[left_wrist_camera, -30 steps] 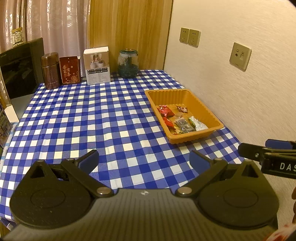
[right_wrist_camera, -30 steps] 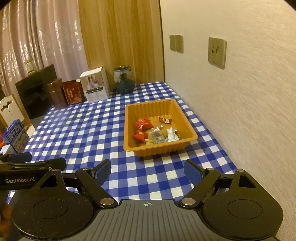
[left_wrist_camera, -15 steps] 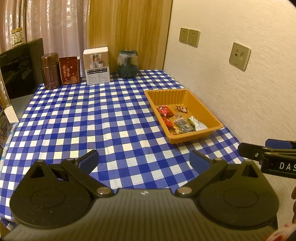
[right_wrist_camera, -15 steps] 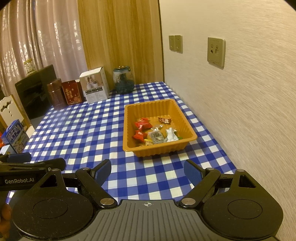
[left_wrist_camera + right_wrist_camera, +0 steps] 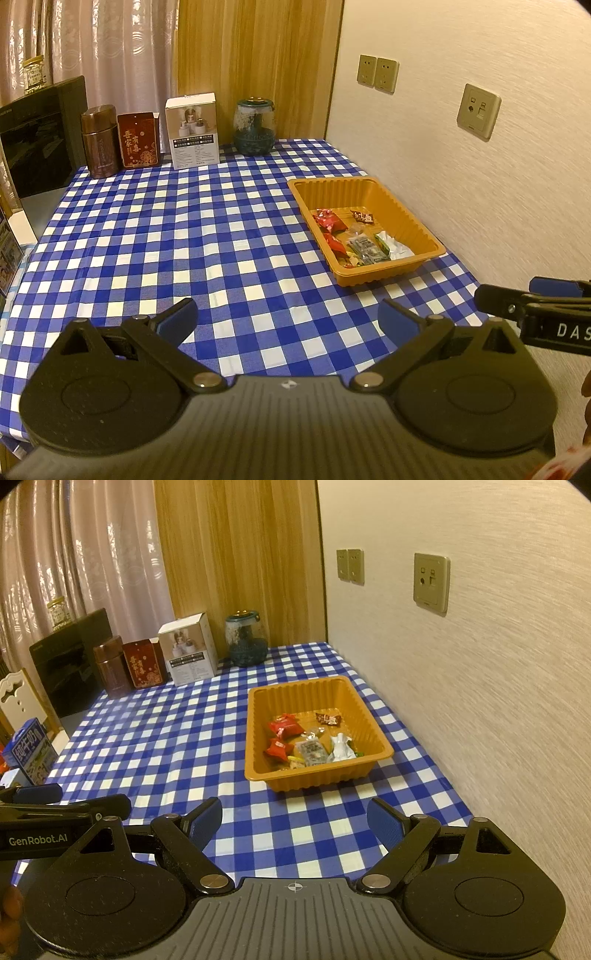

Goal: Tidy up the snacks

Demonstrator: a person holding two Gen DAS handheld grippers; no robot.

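Both grippers spread wide with nothing between the blue pads: left gripper (image 5: pixel 288 317) hovering over the near edge of the desk (image 5: pixel 184 236), right gripper (image 5: pixel 294 818) likewise, each poking into the other's view from the side. Largest of all, checked blue-and-white cloth covering the desk. At 1 o'clock from the left gripper and 12 o'clock from the right, orange tray (image 5: pixel 258 716) resting against the wall side. Inside the tray, toward its near end, snacks (image 5: pixel 310 740): two red packets, a brown one, a white wrapper, a grey sachet. At 11 o'clock, along the far edge, white box (image 5: pixel 192 131), red tin (image 5: pixel 139 140), brown canister (image 5: pixel 99 142), glass jar (image 5: pixel 254 125).
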